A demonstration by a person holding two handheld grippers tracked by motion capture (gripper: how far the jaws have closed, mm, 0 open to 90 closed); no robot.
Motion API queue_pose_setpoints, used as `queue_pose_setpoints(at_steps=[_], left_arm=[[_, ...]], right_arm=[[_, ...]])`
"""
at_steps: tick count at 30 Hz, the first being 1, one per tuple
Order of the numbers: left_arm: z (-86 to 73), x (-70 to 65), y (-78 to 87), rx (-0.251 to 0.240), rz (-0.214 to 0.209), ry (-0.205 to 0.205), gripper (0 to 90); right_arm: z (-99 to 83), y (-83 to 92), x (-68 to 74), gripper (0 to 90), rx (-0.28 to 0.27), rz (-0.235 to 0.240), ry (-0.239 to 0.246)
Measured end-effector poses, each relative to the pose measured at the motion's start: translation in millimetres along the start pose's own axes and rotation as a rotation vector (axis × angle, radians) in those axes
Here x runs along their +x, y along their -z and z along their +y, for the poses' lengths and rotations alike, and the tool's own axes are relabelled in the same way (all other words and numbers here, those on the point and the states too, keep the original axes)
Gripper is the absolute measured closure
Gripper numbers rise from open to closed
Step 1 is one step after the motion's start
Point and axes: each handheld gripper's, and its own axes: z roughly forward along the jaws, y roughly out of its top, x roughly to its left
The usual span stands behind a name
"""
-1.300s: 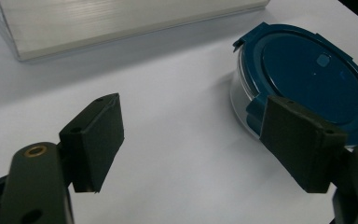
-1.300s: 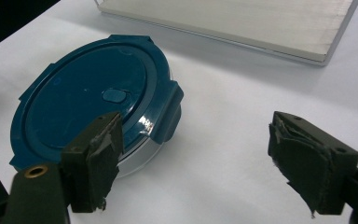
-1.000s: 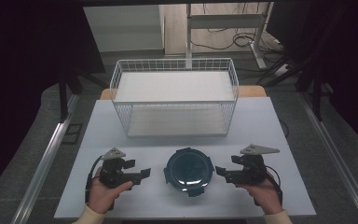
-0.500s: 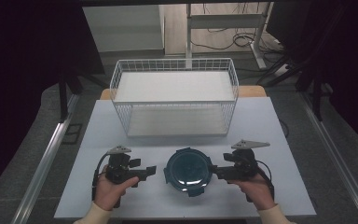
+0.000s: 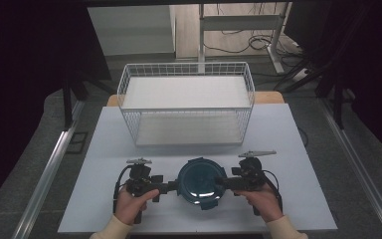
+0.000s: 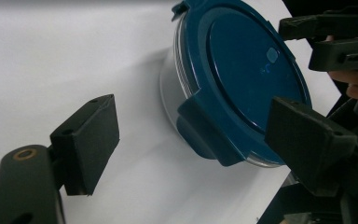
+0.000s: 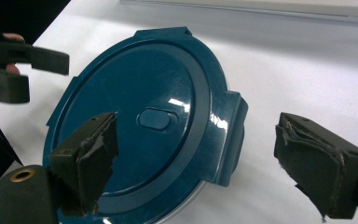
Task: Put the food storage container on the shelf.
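my left tool and right tool both stand wide open, gripping nothing, one at each side of the round container on the white bench. its blue clip-lid is on (side latches face each tool), wire basket beyond.

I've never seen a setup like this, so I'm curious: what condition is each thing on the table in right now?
Round container: upright on the table, blue lid on.
Wire basket: upright, nothing inside.
Left gripper: open, at the container's left latch tab.
Right gripper: open, at the container's right tab.
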Motion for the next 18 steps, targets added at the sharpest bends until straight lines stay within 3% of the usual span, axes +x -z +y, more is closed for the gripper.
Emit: queue_pose_setpoints(at_steps=[5, 13, 16, 18], left_arm=[[-3.6, 0.4, -12.7, 0.021, -0.031, 0.032, 16.6], [-8.6, -0.8, -33.6, 0.057, -0.075, 0.079, 16.2], [-10.9, 1.8, -39.7, 0.063, -0.145, 0.135, 16.2], [-11.6, 2.5, -41.9, 0.071, -0.166, 0.149, 16.2]], right_arm=[[-0.1, -4.4, -4.8, 12.1, 0.016, 0.023, -0.02], [-2.1, -17.5, -17.5, 11.2, 0.062, 0.104, -0.109], [-3.7, -24.8, -20.4, 11.3, 0.078, 0.141, -0.144], [-4.0, -29.3, -20.5, 12.1, 0.091, 0.166, -0.163]])
